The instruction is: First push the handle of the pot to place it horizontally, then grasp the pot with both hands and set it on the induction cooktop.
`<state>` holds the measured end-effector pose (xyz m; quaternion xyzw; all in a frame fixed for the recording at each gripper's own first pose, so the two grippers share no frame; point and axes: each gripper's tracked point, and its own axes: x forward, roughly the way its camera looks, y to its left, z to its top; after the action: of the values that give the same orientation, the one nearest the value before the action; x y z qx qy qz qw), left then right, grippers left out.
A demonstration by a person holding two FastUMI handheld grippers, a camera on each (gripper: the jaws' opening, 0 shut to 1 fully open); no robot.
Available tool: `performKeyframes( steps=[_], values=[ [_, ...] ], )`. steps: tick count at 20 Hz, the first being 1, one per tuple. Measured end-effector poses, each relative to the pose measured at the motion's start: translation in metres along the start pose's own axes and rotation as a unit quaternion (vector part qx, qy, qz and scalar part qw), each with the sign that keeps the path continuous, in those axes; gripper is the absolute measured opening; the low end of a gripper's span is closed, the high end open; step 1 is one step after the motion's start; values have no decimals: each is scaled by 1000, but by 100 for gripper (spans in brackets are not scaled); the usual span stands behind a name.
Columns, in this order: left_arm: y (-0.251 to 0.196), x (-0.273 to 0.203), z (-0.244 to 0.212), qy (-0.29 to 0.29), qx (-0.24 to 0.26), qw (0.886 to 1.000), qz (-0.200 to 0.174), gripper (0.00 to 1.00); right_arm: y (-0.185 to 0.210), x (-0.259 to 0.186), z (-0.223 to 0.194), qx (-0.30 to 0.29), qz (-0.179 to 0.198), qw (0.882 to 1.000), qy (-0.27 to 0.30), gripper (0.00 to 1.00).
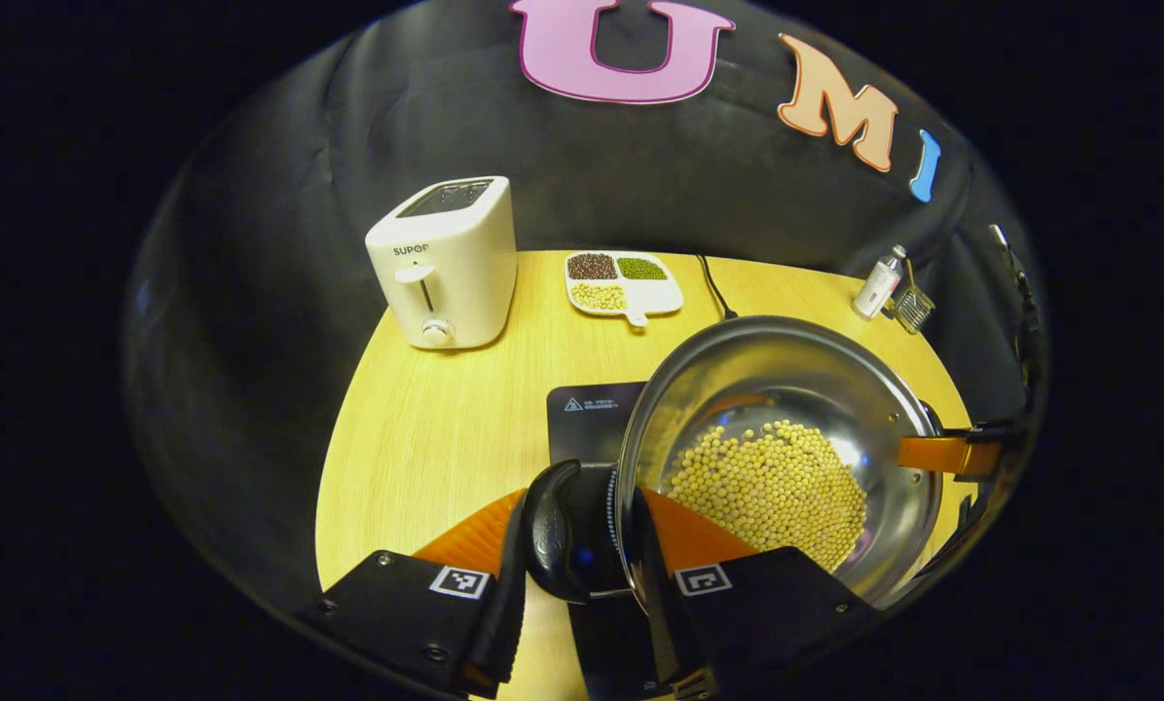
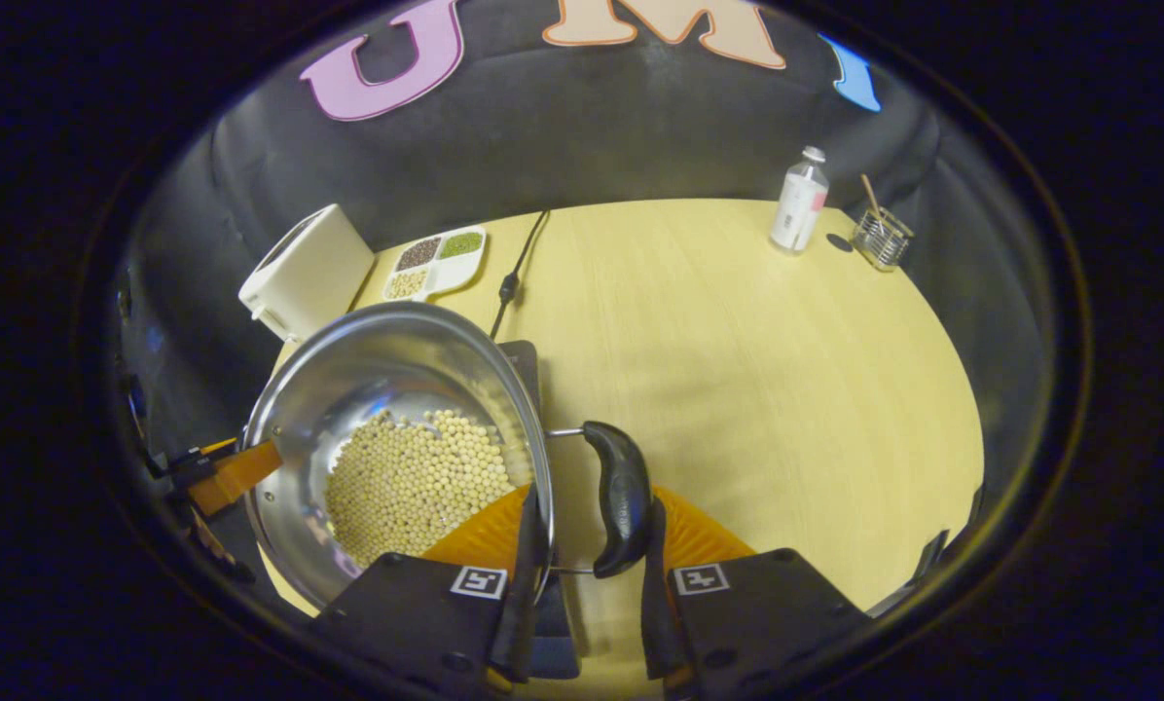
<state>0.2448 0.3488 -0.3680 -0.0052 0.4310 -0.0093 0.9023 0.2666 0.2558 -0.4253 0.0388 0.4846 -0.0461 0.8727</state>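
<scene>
A steel pot (image 1: 835,389) holding yellow soybeans (image 1: 772,487) hangs between both grippers above the black induction cooktop (image 1: 592,414). My left gripper (image 1: 579,516) is shut on the pot's black side handle (image 1: 551,531), with one finger outside the handle and the other inside the rim. In the right gripper view the pot (image 2: 368,360) lies to the left, and my right gripper (image 2: 594,506) is shut the same way on the opposite black handle (image 2: 621,497). Whether the pot rests on the cooktop (image 2: 526,362) I cannot tell.
On the yellow round table (image 2: 738,370) a white toaster (image 1: 443,261) stands at the back left, beside a white divided dish of beans (image 1: 623,282). A black cable (image 1: 713,287) runs behind the pot. A small bottle (image 2: 799,200) and a wire holder (image 2: 881,239) stand at the far right edge.
</scene>
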Motion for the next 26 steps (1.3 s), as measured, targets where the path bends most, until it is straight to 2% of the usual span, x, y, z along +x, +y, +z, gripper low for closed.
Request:
performKeyframes(
  steps=[1,2,6,7,8,10,11,12,13,15,17,18,20,22,26],
  values=[
    [4,1,2,-5,1,1000,0,55,4,0,0,1,0,1000,0,47],
    [7,1,2,-8,1,1000,1,55,6,0,-1,2,0,1000,-1,41],
    [12,-4,2,-16,8,1000,2,58,11,2,-6,3,3,1000,6,41],
    [13,-3,2,-15,13,1000,2,60,11,1,-5,2,3,1000,6,53],
    [14,-4,1,-17,15,1000,2,61,11,0,-5,0,3,1000,4,42],
    [16,-5,-1,-15,20,1000,11,61,9,-1,-5,-2,4,1000,-1,51],
    [19,-6,2,-15,32,999,24,67,5,0,-6,-7,-1,1000,-4,52],
    [21,-9,8,-28,46,998,35,67,3,-2,-4,-9,0,1000,-6,60],
    [20,-11,16,-45,57,997,41,77,3,-5,-4,-12,5,1000,-7,64],
    [17,-21,28,-65,66,995,49,84,-1,-13,-1,-17,11,1000,-19,71],
    [15,-32,32,-72,66,993,64,90,-9,-20,6,-12,16,999,-36,92],
    [10,-37,34,-78,64,992,69,94,-12,-23,9,-8,20,999,-44,96],
    [-1,-49,39,-88,61,991,77,96,-21,-32,16,1,34,998,-57,95],
    [-13,-64,46,-101,60,989,93,96,-34,-45,25,4,46,996,-71,99],
    [-63,-105,70,-143,65,981,114,96,-74,-82,50,5,79,989,-122,94]
  ],
)
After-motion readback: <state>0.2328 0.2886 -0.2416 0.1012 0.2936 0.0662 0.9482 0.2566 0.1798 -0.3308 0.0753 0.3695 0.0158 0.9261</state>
